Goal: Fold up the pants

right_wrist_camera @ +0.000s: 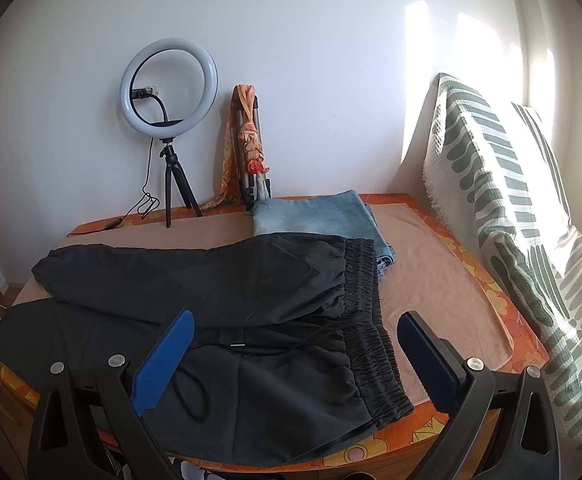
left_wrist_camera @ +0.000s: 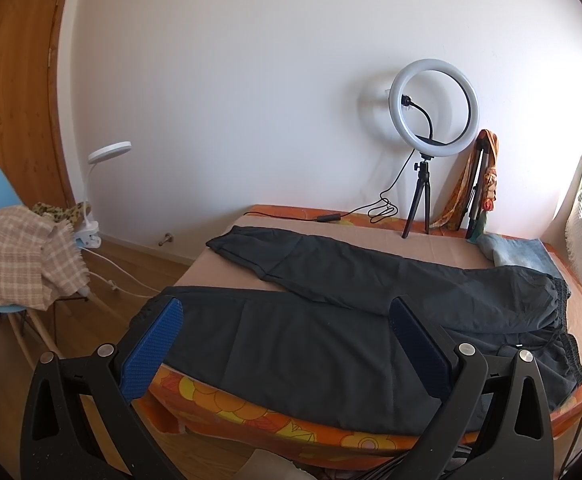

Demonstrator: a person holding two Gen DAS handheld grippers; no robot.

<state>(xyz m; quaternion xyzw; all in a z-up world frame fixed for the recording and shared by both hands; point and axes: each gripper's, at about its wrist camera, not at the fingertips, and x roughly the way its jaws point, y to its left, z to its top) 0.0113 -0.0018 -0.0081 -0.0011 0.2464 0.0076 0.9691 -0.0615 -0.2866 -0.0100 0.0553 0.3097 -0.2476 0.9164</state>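
Black pants (left_wrist_camera: 331, 308) lie spread on the bed, legs pointing left and apart, elastic waistband (right_wrist_camera: 365, 320) at the right with a loose drawstring (right_wrist_camera: 251, 346). The pants also show in the right wrist view (right_wrist_camera: 211, 288). My left gripper (left_wrist_camera: 287, 312) is open and empty, above the near leg by the bed's front edge. My right gripper (right_wrist_camera: 297, 322) is open and empty, above the waistband end of the pants.
Folded blue jeans (right_wrist_camera: 315, 216) lie behind the waistband. A ring light on a tripod (right_wrist_camera: 169, 88) and a scarf-wrapped stand (right_wrist_camera: 247, 144) stand at the wall. A green-patterned cushion (right_wrist_camera: 511, 200) leans at right. A blue chair with a blanket (left_wrist_camera: 19, 256) stands left of the bed (right_wrist_camera: 443, 264).
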